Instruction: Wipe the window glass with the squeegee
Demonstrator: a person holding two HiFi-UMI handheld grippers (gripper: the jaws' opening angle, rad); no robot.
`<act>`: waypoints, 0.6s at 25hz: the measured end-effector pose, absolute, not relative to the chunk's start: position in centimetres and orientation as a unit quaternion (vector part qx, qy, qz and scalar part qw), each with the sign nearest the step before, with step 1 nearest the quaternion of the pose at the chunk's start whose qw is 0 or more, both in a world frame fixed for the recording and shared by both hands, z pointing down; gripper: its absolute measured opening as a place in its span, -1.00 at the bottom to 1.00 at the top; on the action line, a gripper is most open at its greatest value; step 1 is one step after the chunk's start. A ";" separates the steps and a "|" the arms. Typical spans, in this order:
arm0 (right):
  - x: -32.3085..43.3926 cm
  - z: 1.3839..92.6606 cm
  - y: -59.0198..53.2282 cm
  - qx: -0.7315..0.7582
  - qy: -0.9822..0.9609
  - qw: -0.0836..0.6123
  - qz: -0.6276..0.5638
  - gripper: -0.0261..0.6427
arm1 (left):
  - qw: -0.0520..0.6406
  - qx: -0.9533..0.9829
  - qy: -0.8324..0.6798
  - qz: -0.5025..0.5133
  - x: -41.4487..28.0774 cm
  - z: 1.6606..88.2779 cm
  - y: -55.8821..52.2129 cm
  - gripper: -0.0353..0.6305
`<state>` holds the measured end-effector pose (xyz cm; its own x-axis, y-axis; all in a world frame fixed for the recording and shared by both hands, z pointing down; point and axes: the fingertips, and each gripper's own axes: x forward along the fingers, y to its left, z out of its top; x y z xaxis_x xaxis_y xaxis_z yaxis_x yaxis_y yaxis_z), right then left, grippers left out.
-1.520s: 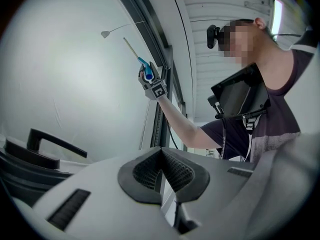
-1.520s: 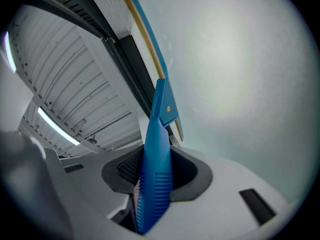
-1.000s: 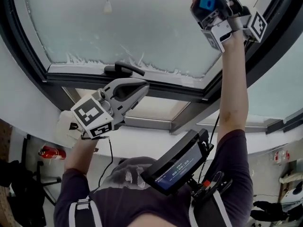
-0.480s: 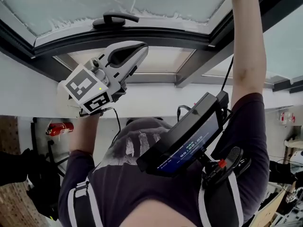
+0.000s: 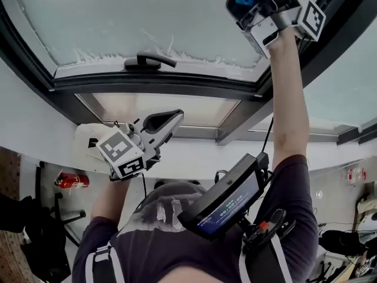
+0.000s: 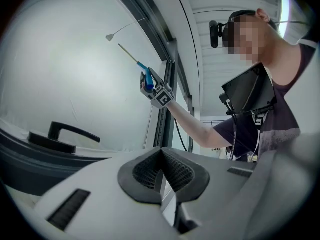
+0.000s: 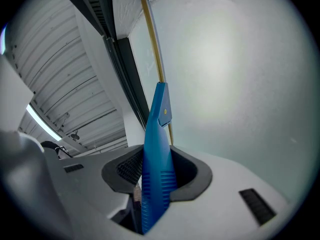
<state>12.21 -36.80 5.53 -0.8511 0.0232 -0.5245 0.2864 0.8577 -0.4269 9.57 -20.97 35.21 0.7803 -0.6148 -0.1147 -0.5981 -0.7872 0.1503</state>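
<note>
Squeegee [image 7: 159, 119] clamped in right claw [image 7: 156, 170]; head view crops its blade

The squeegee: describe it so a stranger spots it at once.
Start at the big frosted window glass. At its right edge, beside the dark frame, the raised right gripper is shut on the squeegee. It is the only bright blue thing: a ribbed handle ending in a thin straight blade.
</note>
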 end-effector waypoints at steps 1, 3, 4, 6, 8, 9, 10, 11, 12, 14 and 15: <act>12.2 5.8 -36.9 0.082 0.929 0.258 -0.253 -0.52 | 0.056 0.941 -0.324 -0.080 9.6 35.4 -20.9 -0.87; 12.3 6.5 -37.0 0.078 0.929 0.256 -0.256 -0.52 | 0.065 0.940 -0.324 -0.086 9.8 35.8 -20.7 -0.87; 12.3 6.8 -37.0 0.077 0.929 0.255 -0.257 -0.52 | 0.070 0.940 -0.323 -0.087 10.0 36.1 -20.6 -0.87; 12.3 7.3 -36.9 0.078 0.930 0.252 -0.257 -0.52 | 0.079 0.939 -0.322 -0.086 10.4 36.8 -20.3 -0.87; 12.3 7.8 -36.8 0.079 0.930 0.249 -0.260 -0.52 | 0.085 0.939 -0.323 -0.082 10.7 37.4 -20.2 -0.87; 12.3 8.0 -36.8 0.080 0.929 0.249 -0.262 -0.52 | 0.085 0.939 -0.324 -0.081 10.7 37.3 -20.2 -0.87; 12.3 8.2 -36.8 0.080 0.928 0.250 -0.265 -0.52 | 0.081 0.938 -0.327 -0.081 10.6 37.1 -20.3 -0.87; 12.2 8.3 -36.8 0.080 0.927 0.251 -0.267 -0.52 | 0.072 0.937 -0.331 -0.083 10.4 36.5 -20.4 -0.87; 12.2 8.5 -36.8 0.080 0.926 0.253 -0.268 -0.52 | 0.058 0.935 -0.338 -0.087 10.1 35.8 -20.6 -0.87; 12.2 8.9 -36.8 0.079 0.925 0.255 -0.269 -0.52 | 0.026 0.929 -0.356 -0.099 9.3 34.1 -20.8 -0.87; 12.2 9.2 -36.7 0.079 0.925 0.256 -0.271 -0.52 | 0.014 0.925 -0.364 -0.106 8.9 33.4 -20.8 -0.87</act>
<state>12.16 -36.73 9.17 -0.8571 0.0070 -0.5152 0.2835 0.8413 -0.4602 8.93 -20.83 33.40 0.7130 -0.6762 -0.1856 -0.6704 -0.7349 0.1020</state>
